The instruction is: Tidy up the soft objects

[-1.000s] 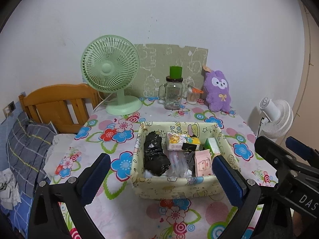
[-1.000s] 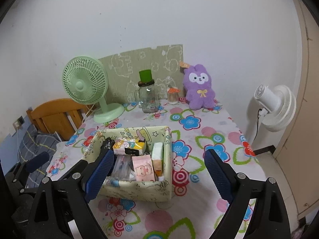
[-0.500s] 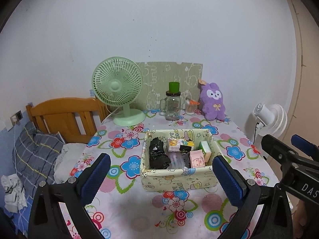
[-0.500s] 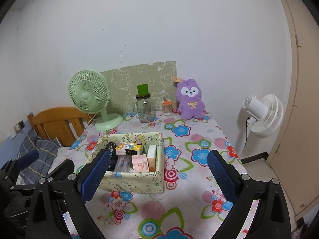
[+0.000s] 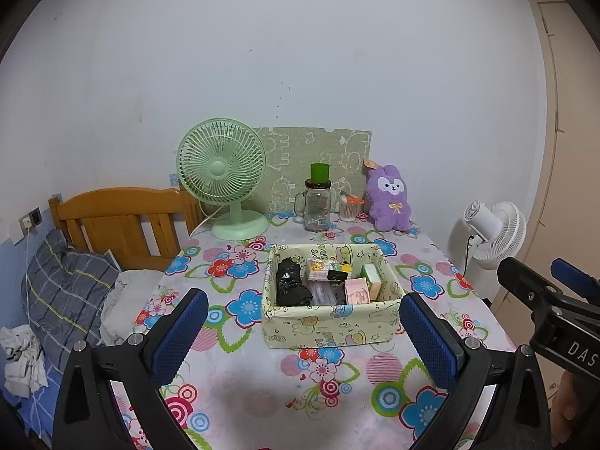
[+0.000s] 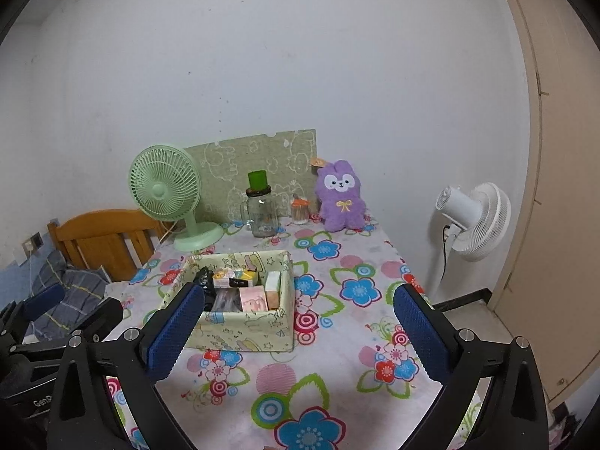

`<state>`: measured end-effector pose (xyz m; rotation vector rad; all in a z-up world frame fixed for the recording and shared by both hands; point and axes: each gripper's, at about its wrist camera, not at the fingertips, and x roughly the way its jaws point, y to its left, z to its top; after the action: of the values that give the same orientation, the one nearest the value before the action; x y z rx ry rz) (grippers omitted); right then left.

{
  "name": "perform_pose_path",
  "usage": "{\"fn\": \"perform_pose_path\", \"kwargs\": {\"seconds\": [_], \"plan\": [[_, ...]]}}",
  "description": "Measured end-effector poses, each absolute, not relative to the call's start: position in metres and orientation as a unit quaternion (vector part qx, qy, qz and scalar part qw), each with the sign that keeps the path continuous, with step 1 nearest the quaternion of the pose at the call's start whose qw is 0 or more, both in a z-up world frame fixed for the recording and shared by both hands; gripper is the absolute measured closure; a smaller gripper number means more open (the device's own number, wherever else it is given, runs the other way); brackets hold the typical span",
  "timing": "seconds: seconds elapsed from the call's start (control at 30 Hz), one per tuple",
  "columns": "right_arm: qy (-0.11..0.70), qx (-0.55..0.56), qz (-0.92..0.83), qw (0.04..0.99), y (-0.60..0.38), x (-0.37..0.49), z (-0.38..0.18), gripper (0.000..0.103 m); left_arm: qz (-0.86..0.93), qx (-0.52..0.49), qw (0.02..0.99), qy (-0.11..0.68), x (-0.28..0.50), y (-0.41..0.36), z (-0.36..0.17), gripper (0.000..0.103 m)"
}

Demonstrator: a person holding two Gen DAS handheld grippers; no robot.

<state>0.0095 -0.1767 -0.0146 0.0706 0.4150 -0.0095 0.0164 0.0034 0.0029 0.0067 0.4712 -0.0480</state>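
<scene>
A pale yellow fabric box (image 5: 330,326) (image 6: 243,332) stands in the middle of the flowered table. It holds a black bundle (image 5: 290,285), a pink packet (image 5: 356,290) and other small packs. A purple plush toy (image 5: 390,198) (image 6: 341,197) sits upright against the back wall. My left gripper (image 5: 300,300) is open and empty, held back from the box's near side. My right gripper (image 6: 300,292) hangs to the right of the box, its jaws opening with nothing between them.
At the back stand a green desk fan (image 5: 221,172), a glass jar with a green lid (image 5: 318,202) and a small cup (image 5: 348,210). A white floor fan (image 6: 476,221) stands off the table's right edge. A wooden headboard (image 5: 120,217) and bedding (image 5: 63,288) lie left.
Both grippers have drawn back from the box and risen a little, so the box looks smaller and farther. The right jaws stand slightly wider.
</scene>
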Motion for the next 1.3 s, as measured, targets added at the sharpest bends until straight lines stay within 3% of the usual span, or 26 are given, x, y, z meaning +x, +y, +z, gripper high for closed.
{"fn": "perform_pose_path", "kwargs": {"seconds": [1.3], "plan": [[0.216, 0.031, 0.006, 0.976, -0.1704, 0.0143, -0.0177, 0.001, -0.003, -0.011, 0.974, 0.228, 0.0108, 0.0106, 0.0034, 0.0]]}}
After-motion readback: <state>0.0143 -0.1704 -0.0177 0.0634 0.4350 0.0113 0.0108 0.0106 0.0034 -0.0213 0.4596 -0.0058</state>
